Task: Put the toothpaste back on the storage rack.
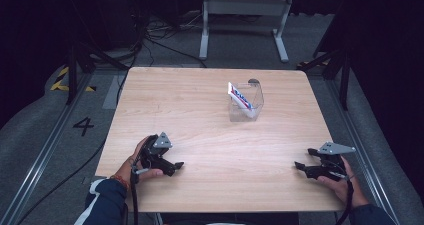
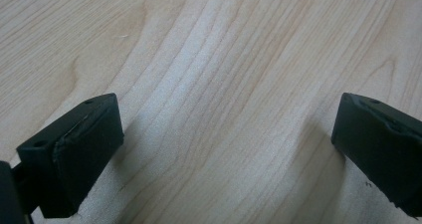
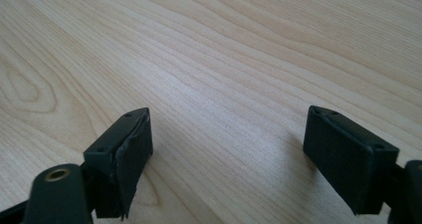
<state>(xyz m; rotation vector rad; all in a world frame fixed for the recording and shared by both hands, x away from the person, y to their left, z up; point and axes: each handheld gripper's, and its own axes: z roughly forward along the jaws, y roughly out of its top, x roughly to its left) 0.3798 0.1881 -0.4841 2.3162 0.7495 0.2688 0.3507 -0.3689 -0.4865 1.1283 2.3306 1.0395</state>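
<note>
Both black two-jaw grippers, left gripper (image 1: 172, 166) and right gripper (image 1: 301, 167), rest released and empty on the pale wooden table (image 1: 200, 130). Farther back stands a clear plastic box (image 1: 246, 101) holding a white printed packet (image 1: 239, 95): probably light, stiff, slippery; grasp its rim.

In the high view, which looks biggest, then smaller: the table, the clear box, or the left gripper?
1. table
2. clear box and left gripper: these two look about alike, and the gripper sits nearer the camera, so no sure order.
</note>
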